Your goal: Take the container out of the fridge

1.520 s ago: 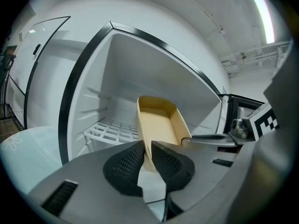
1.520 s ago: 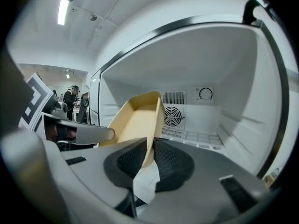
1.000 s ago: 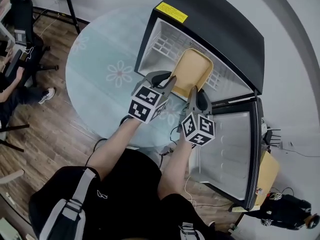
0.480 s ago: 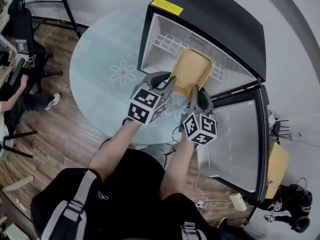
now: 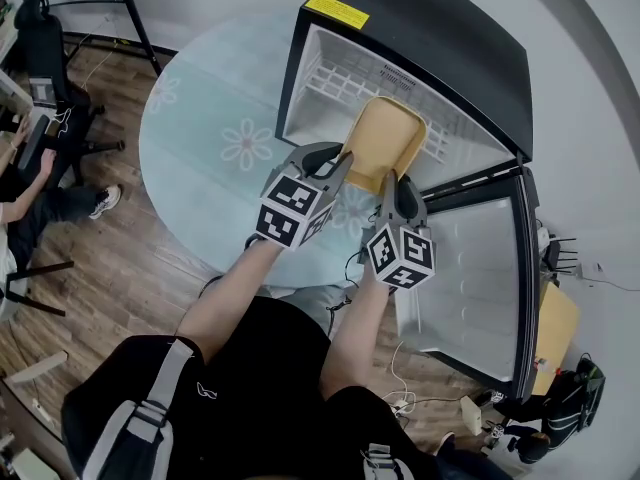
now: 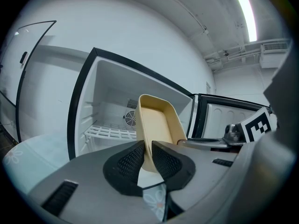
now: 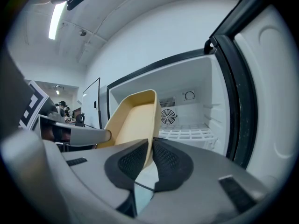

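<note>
the yellow container (image 5: 384,140) hangs tilted at the mouth of the open fridge (image 5: 440,43), its far end toward the wire shelf (image 6: 110,132). the left gripper (image 5: 338,163) pinches its near left rim, jaws nearly closed on the thin wall. the right gripper (image 5: 389,190) does likewise on the near right rim.

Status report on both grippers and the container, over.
Both shut on container rim: left gripper, right gripper. Container tilted at open fridge mouth. Nothing blocking.

The container (image 5: 385,140) seems partly hidden by left gripper (image 5: 343,160) and right gripper (image 5: 388,182).
</note>
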`<state>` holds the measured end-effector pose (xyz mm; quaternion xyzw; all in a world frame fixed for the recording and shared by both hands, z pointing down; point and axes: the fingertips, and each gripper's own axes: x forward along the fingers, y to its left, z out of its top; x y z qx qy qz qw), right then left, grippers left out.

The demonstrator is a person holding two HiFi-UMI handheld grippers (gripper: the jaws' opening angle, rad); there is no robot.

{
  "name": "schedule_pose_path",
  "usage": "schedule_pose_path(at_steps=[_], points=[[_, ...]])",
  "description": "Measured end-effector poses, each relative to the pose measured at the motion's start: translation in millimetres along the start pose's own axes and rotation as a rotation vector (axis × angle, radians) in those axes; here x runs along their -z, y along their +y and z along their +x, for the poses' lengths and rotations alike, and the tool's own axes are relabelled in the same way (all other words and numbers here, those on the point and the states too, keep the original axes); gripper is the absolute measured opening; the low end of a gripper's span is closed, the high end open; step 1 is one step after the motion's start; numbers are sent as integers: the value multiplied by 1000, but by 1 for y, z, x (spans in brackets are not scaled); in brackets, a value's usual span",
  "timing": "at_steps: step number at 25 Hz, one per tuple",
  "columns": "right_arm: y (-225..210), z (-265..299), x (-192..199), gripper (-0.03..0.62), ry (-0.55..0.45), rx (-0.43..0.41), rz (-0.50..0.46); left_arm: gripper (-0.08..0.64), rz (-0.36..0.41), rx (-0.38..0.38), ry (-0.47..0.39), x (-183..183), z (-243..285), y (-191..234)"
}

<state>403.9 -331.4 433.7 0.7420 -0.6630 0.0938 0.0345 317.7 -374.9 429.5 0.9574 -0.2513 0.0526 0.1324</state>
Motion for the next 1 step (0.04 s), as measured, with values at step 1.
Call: schedule_pose_path(at_steps=[1], points=[[0, 0, -1, 32, 0, 0, -1, 54, 0, 0, -1, -1, 0, 0]])
